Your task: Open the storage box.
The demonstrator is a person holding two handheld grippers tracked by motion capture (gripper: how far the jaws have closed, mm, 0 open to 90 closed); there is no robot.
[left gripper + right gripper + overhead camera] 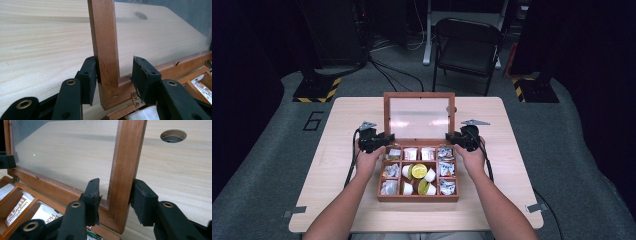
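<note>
Two hand-held grippers work on an open wooden box (418, 196) that sits in the middle of a pale, wood-grained table (512, 170). Its hinged lid (419, 95), a reddish-brown frame around a cloudy clear pane, stands upright at the box's 12 o'clock edge, so the compartments below lie exposed. By my reading, the person is steadying the raised lid from both sides, or is just letting go of it.

At the box's 10 o'clock corner, the left gripper (113, 77) straddles the lid's side rail; one black pad (89, 80) lies against the wood while the other stands clear over the pane, so the jaws are apart and not clamping. At the 2 o'clock corner, the right gripper (113, 201) straddles the opposite rail the same way, with one pad (143, 205) close against the outer edge and a gap at the other.

Inside, square cells hold flat paper sachets (447, 169), and the centre holds small round cups (419, 170), some with yellow-green lids.
</note>
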